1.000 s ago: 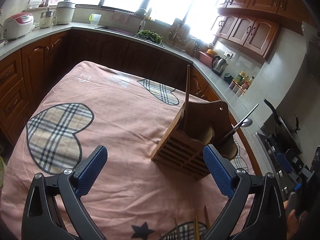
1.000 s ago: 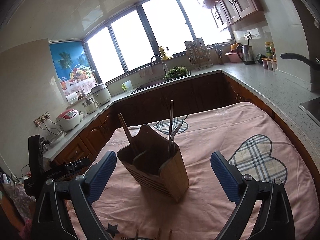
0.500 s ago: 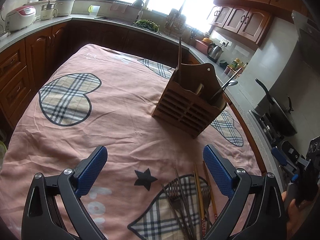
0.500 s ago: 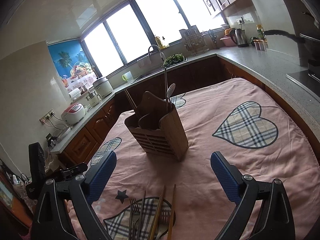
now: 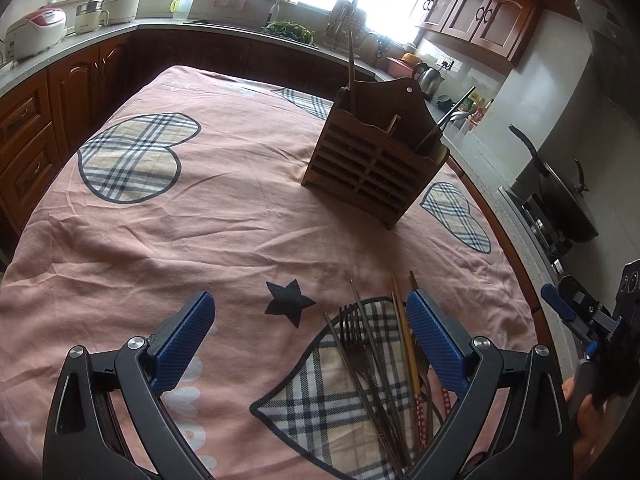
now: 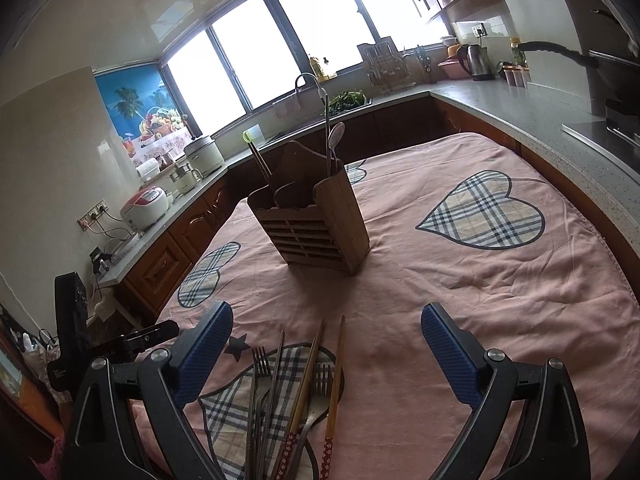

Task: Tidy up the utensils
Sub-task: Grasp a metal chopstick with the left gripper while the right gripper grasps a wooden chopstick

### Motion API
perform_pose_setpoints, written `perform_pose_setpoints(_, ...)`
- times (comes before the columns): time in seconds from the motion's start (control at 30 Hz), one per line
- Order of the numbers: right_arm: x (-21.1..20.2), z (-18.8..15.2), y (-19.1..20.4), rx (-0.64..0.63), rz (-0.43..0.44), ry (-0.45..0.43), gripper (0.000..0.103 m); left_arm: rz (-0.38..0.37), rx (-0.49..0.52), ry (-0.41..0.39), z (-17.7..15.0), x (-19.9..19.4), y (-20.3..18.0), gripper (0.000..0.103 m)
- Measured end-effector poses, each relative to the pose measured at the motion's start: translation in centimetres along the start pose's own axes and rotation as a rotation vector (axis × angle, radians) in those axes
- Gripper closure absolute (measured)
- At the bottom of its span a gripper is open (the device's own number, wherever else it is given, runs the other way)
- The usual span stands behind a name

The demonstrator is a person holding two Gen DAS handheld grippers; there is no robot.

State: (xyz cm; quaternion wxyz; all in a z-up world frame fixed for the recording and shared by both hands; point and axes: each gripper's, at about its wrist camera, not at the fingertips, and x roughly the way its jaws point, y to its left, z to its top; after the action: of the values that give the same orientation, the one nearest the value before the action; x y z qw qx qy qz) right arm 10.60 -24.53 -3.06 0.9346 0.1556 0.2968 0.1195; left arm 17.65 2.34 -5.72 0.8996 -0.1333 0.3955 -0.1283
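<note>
A wooden utensil holder [image 5: 374, 168] [image 6: 316, 228] stands on the pink tablecloth [image 5: 200, 216] with a chopstick [image 5: 351, 65] and a metal spoon [image 6: 335, 138] in it. A loose pile of forks [image 5: 352, 332] and chopsticks [image 5: 404, 328] lies on the near plaid heart; it also shows in the right wrist view [image 6: 296, 392]. My left gripper [image 5: 310, 334] is open and empty above the cloth, left of the pile. My right gripper [image 6: 326, 346] is open and empty over the pile. The right gripper also shows at the left wrist view's right edge [image 5: 588, 320].
Kitchen counters [image 6: 520, 108] wrap around the table with a rice cooker [image 5: 34, 32], kettle [image 6: 476, 60], sink with greens [image 5: 288, 28] and a pan on the stove [image 5: 560, 196]. The table edge runs close on the right [image 5: 516, 264].
Both grippers have drawn back from the holder and tilted down. The holder looks farther off, and the pile of forks and chopsticks has come into view near the fingers.
</note>
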Motion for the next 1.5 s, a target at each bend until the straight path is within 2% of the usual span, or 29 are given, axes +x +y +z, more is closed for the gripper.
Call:
perform_pose_setpoints(0.5, 3.2, -1.1, -0.2, 0.007, -0.011, 0.088, 0.007, 0.02, 0.082, 0.1, -0.1, 3.6, -1.7, 0.004)
perform_pose_setpoints(0.77, 6.2, -1.8, -0.1, -0.036, -0.054, 0.165, 0.008, 0.072, 0.12, 0.129, 0.3, 5.3, -2.0, 0.005)
perform_pose_setpoints(0.83, 7.3, -2.0, 0.1, -0.053, -0.058, 0.193, 0.014, 0.082, 0.128, 0.14, 0.3, 5.8, -2.0, 0.005)
perform_pose_setpoints(0.9, 8.6, -2.2, 0.1, -0.068, -0.069, 0.23, 0.032, 0.096, 0.143, 0.149, 0.3, 6.3, -2.2, 0.005)
perform_pose_setpoints(1.0, 10.5, -2.3, 0.0, -0.07, -0.065, 0.273, 0.049, 0.096, 0.162, 0.162, 0.5, 7.0, -2.5, 0.009)
perform_pose_setpoints(1.03, 11.1, -2.3, -0.1, -0.071, -0.062, 0.287, 0.05, 0.093, 0.17, 0.171, 0.6, 7.4, -2.7, 0.01)
perform_pose_setpoints(1.2, 14.1, -2.3, -0.6, -0.07, -0.061, 0.353, 0.066, 0.081, 0.212, 0.218, 1.0, 9.3, -3.7, 0.028)
perform_pose_setpoints(1.27, 15.0, -2.4, -0.8, -0.074, -0.065, 0.375, 0.072, 0.078, 0.228, 0.237, 1.1, 10.1, -4.1, 0.031)
perform_pose_setpoints(1.33, 15.4, -2.3, -0.9, -0.085, -0.068, 0.382, 0.075, 0.069, 0.245, 0.258, 1.1, 10.9, -4.7, 0.037)
perform_pose_setpoints(1.47, 15.1, -2.0, -1.7, -0.083, -0.084, 0.384, 0.096, 0.035, 0.278, 0.318, 1.2, 12.6, -5.5, 0.054)
perform_pose_setpoints(1.5, 14.9, -2.0, -2.1, -0.075, -0.082, 0.382, 0.096, 0.033, 0.289, 0.334, 1.1, 13.1, -5.8, 0.058)
